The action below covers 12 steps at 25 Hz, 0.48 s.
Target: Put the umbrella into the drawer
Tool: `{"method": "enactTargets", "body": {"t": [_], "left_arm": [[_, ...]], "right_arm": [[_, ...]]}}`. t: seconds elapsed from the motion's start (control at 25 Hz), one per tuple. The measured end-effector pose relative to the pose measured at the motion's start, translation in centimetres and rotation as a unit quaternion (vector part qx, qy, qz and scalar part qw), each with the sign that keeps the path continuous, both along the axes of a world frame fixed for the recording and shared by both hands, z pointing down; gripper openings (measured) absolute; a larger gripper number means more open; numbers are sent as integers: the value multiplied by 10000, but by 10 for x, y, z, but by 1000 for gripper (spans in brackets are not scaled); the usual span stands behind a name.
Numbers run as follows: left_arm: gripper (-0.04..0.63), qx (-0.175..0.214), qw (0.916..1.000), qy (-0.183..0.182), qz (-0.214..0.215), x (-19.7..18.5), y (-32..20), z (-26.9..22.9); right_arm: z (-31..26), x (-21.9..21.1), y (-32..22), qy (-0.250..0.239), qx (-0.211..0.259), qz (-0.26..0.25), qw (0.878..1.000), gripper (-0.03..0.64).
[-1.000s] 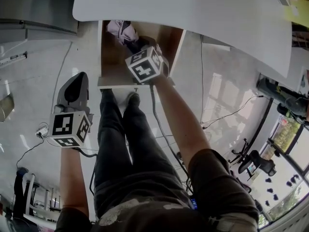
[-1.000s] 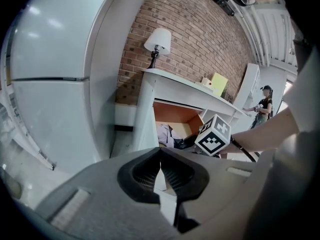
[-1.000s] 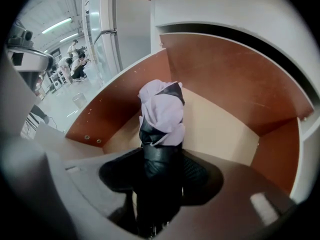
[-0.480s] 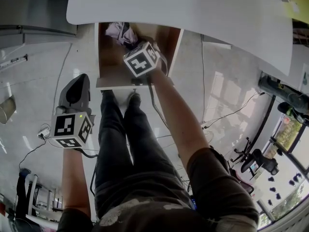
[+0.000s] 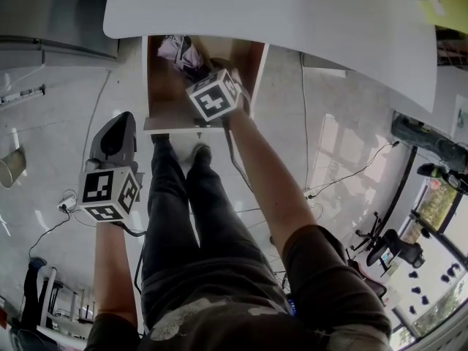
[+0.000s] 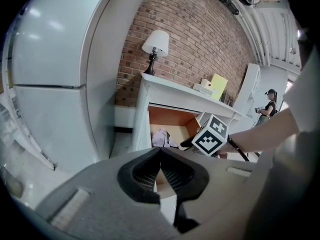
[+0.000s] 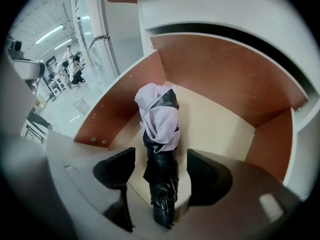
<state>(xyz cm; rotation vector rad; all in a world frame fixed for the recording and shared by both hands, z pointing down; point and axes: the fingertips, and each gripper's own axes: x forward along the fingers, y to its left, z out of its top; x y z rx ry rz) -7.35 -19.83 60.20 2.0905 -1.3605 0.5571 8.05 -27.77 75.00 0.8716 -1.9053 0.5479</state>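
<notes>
The folded umbrella (image 7: 160, 129), lilac and black, lies on the floor of the open wooden drawer (image 7: 115, 99). My right gripper (image 7: 160, 156) points down into the drawer. Its jaws are opening, and the umbrella's black end lies between them with a gap on each side. In the head view the right gripper's marker cube (image 5: 213, 97) hangs over the drawer (image 5: 162, 93), with the umbrella (image 5: 179, 50) at the back left. My left gripper (image 5: 117, 126) hangs left of the drawer over the floor. Its pads (image 6: 160, 151) meet, with nothing between them.
A white desk top (image 5: 292, 13) overhangs the drawer. The person's legs (image 5: 183, 210) stand just before the drawer front. Cables (image 5: 344, 174) trail across the pale floor. A grey cabinet (image 5: 51, 13) stands at left. A lamp (image 6: 155, 46) stands on the desk.
The right gripper's cube has stayed over the drawer, rolled slightly. The left gripper has kept its place. The umbrella has not shifted.
</notes>
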Motion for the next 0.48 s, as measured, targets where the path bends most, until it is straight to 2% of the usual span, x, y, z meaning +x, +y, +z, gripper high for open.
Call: {"method": "enactTargets", "body": {"t": [0.2,0.48], "left_arm": [[11,218,9997,-17,-85,1,2,-27],[11,570,9981,-98,-198,17,19,-78]], "right_arm": [[-36,4,3,-89,164,-99,9998,327],[-123,11,26,-639,579,-141,9962,327]]}}
